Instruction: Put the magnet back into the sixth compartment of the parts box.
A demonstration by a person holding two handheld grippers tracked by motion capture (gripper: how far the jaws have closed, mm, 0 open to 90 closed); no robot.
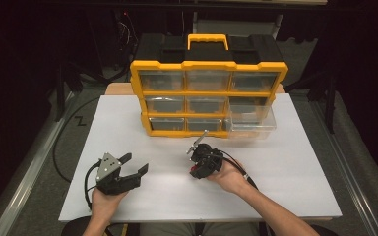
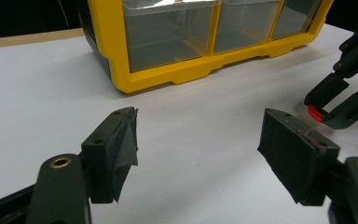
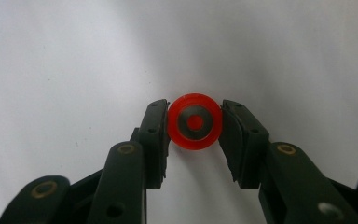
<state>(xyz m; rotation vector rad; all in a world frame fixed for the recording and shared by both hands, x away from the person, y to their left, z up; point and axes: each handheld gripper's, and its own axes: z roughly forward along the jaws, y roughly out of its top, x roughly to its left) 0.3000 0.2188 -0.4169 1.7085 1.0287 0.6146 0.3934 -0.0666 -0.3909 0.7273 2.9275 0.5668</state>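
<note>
A small red round disc (image 3: 195,122) with a grey ring and a red centre lies flat on the white table, and my right gripper (image 3: 195,133) is shut on it, one pad pressing each side. In the high view the right gripper (image 1: 195,170) points down at the table just in front of the organizer, the red disc (image 1: 195,173) at its tips. My left gripper (image 1: 135,163) rests at the front left, open and holding nothing. Its own view shows the wide-apart jaws of the left gripper (image 2: 198,121) over bare table, with the red disc (image 2: 313,112) farther right.
A yellow and black drawer organizer (image 1: 209,66) with clear drawers stands at the back of the white table (image 1: 285,172). Its bottom right drawer (image 1: 252,124) is pulled out toward me. The organizer's yellow base (image 2: 168,77) lies ahead of the left gripper.
</note>
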